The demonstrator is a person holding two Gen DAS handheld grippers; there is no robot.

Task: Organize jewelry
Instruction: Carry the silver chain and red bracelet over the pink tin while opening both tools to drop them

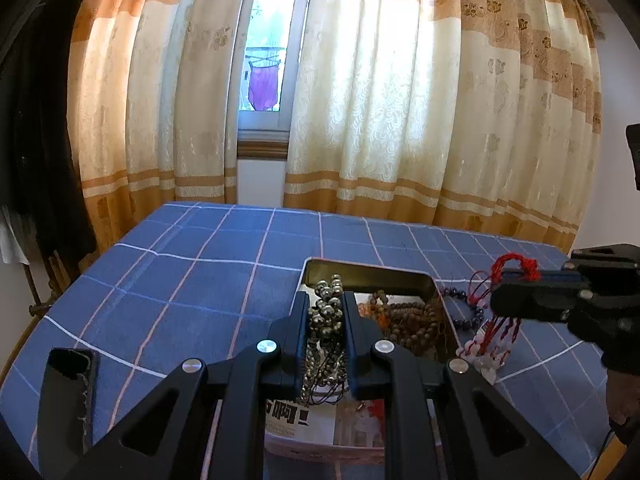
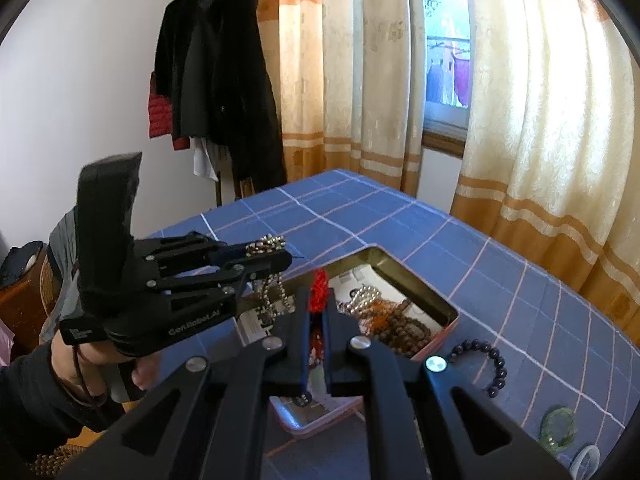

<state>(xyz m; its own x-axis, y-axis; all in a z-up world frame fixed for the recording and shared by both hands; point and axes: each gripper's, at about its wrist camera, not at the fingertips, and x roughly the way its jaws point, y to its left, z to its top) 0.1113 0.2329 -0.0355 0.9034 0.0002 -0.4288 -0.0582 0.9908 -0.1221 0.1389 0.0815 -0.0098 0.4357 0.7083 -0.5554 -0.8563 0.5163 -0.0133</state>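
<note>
The open tin (image 1: 370, 270) on the blue checked cloth (image 1: 200, 272) holds brown wooden beads (image 1: 412, 320) and printed paper; a dark bead bracelet (image 2: 486, 364) lies just right of the tin; above the tin, the left gripper (image 1: 326, 312) is clamped on a metallic bead string (image 1: 326, 320) — the right gripper (image 2: 318, 304) pinches a red cord bracelet (image 2: 319, 290).

Beads (image 1: 412, 320) in tin (image 1: 372, 270)

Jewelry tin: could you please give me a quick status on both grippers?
Left gripper shut on metallic bead strand, over tin. Right gripper shut on red cord bracelet. Dark bead bracelet outside on cloth. Nothing blocking.
</note>
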